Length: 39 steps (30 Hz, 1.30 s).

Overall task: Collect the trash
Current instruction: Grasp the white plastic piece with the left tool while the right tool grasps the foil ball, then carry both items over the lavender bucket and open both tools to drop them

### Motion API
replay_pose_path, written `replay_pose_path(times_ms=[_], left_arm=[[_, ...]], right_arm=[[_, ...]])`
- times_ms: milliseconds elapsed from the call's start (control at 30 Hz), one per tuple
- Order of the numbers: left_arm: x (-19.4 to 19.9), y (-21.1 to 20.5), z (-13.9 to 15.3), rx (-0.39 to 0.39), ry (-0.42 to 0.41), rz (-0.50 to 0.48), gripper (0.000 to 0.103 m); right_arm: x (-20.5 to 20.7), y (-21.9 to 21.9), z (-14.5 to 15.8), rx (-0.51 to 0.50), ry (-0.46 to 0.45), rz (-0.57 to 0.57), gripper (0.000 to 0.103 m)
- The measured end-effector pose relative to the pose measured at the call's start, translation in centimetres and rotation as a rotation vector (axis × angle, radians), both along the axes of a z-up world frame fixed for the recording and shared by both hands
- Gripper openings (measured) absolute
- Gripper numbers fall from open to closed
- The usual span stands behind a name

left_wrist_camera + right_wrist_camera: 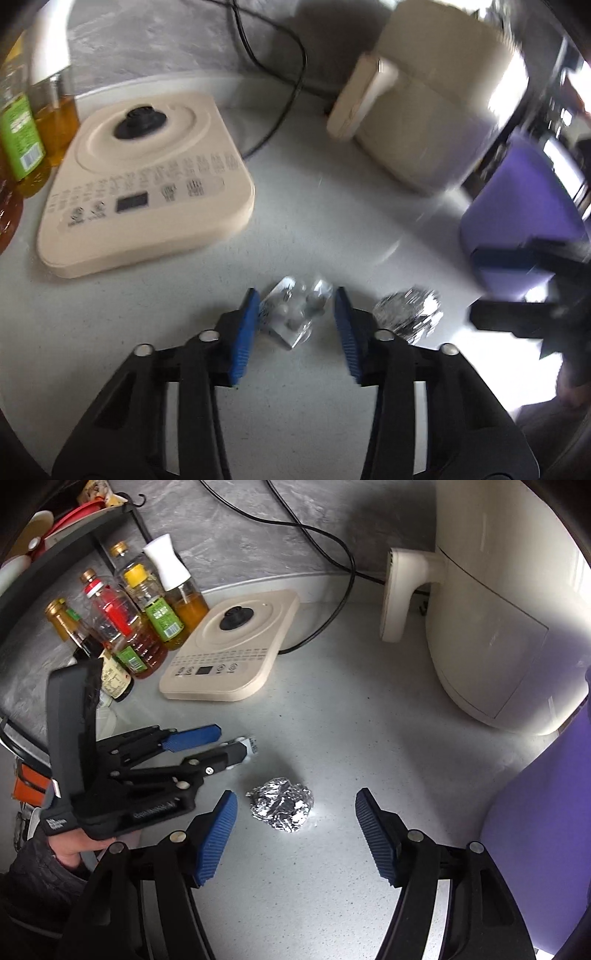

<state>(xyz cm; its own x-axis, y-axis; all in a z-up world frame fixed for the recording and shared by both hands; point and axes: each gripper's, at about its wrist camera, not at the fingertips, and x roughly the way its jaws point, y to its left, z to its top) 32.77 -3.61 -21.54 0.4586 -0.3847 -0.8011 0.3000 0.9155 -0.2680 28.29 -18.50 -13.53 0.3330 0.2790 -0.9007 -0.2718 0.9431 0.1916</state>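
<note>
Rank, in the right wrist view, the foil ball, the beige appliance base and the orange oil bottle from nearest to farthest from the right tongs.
1. Foil ball: on the counter just ahead of the right tongs, between the open fingers.
2. Beige appliance base: farther back, to the left.
3. Orange oil bottle: behind the base, by the wall.

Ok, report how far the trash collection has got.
Nothing looks collected yet. In hand: the left gripper, open, straddles the pill blister pack on the counter. The right gripper, open, is lined up on the foil ball. Left: grasping both and binning them; the purple container may be the bin.
</note>
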Motion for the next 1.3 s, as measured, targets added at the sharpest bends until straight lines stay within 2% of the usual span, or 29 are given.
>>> replay_pose_path(times_ms=[33,100,333,467,567,633,667,700,733,833,967,1133,1300], left_arm=[[-0.2,-0.2,0.1,0.023,-0.019,-0.005,0.024],[-0.3,0.0,0.4,0.017,-0.007,-0.011,0.024],[-2.2,2.4,2.3,-0.03,-0.045,0.073,0.024],[-3.4,3.8,3.0,-0.033,-0.056,0.12,0.024],[-3.9,4.5,3.0,-0.033,-0.045,0.148,0.024],[-3.9,4.9,3.3,-0.026,-0.047,0.173,0.024],[-3.9,5.2,3.7,-0.026,-0.057,0.19,0.024],[-4.1,5.5,4.0,-0.025,-0.068,0.205,0.024],[-4.2,5.8,4.4,-0.026,-0.081,0.225,0.024],[-4.9,6.5,5.3,-0.045,-0.104,0.27,0.024],[-6.8,6.0,6.8,-0.029,-0.135,0.283,0.024],[-9.1,5.3,8.8,-0.032,-0.173,0.31,0.024],[-11.4,4.3,11.6,-0.04,-0.225,0.357,0.024]], right_arm=[[0.0,0.0,-0.1,0.002,0.004,-0.001,0.066],[0.0,-0.1,-0.1,0.021,0.016,-0.005,0.066],[0.3,0.9,-0.7,0.031,0.046,0.013,0.067],[0.5,1.8,-1.2,0.042,0.062,0.027,0.078],[0.8,2.8,-2.1,0.022,0.08,0.044,0.094],[1.2,3.2,-3.1,0.01,0.101,0.05,0.094],[1.2,3.2,-3.5,0.022,0.123,0.058,0.077],[1.2,3.2,-3.8,0.031,0.144,0.067,0.045],[1.2,3.3,-3.6,0.032,0.15,0.074,0.042],[0.4,3.8,-1.6,0.007,0.081,0.117,0.041],[-0.8,3.4,0.6,0.012,0.019,0.133,0.041],[-2.1,2.9,2.7,0.031,-0.037,0.162,0.041],[-3.0,2.1,6.4,0.081,-0.125,0.199,0.041]])
